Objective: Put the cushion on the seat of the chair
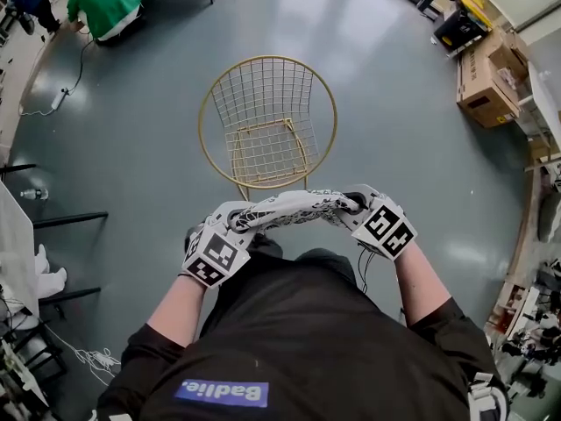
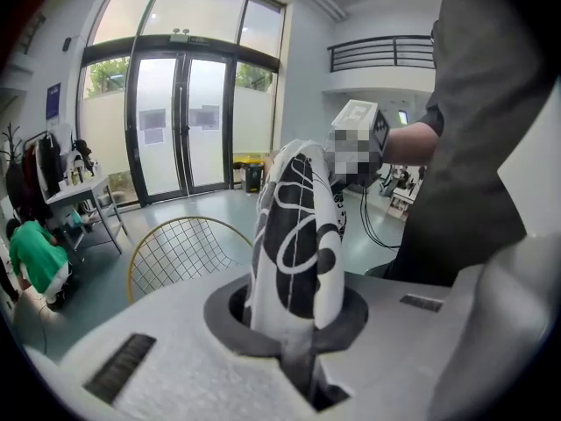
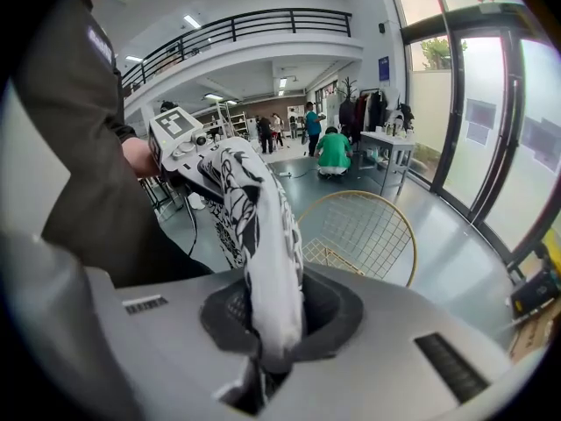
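A white cushion (image 1: 289, 209) with black line patterns hangs stretched between my two grippers, just in front of the person's body. My left gripper (image 1: 240, 223) is shut on the cushion's left end (image 2: 296, 235). My right gripper (image 1: 347, 205) is shut on its right end (image 3: 260, 235). The gold wire chair (image 1: 267, 123) stands on the grey floor just beyond the cushion, with its seat bare. The chair (image 2: 178, 251) appears low at the left in the left gripper view, and the chair (image 3: 361, 231) lies right of the cushion in the right gripper view.
Cardboard boxes (image 1: 485, 75) are stacked at the far right. A person in a green top (image 1: 103, 3) crouches at the far left near cables on the floor. Glass doors (image 2: 175, 121) stand behind the chair. Table legs and clutter line the left edge.
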A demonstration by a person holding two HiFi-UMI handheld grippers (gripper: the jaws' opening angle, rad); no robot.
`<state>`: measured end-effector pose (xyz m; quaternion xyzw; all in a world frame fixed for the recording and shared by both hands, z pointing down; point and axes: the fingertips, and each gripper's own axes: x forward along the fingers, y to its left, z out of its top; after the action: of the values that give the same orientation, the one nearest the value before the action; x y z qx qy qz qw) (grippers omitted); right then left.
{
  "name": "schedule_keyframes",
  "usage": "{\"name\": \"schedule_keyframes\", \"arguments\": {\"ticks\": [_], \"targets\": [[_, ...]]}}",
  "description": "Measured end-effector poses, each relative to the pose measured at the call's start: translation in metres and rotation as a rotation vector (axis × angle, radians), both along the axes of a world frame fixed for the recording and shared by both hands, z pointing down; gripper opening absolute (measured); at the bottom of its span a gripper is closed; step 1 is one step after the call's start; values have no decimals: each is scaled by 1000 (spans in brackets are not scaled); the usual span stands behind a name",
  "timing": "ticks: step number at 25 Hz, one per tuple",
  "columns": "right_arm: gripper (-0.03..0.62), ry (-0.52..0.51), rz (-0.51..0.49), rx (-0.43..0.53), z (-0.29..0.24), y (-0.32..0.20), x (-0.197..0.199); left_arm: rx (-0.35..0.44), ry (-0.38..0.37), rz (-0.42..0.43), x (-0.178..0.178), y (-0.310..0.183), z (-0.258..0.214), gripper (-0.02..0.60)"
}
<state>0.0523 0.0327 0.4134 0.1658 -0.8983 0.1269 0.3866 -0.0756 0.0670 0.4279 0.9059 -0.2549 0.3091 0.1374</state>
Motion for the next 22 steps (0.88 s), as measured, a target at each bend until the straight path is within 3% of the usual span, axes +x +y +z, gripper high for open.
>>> {"name": "schedule_keyframes", "arguments": {"ticks": [8, 22], "targets": [[37, -11, -21, -52, 28, -45, -1, -68, -3, -32, 0, -43, 23, 29], [37, -38, -155, -207, 128, -126, 5, -202, -56, -193, 6, -124, 108, 31]]}}
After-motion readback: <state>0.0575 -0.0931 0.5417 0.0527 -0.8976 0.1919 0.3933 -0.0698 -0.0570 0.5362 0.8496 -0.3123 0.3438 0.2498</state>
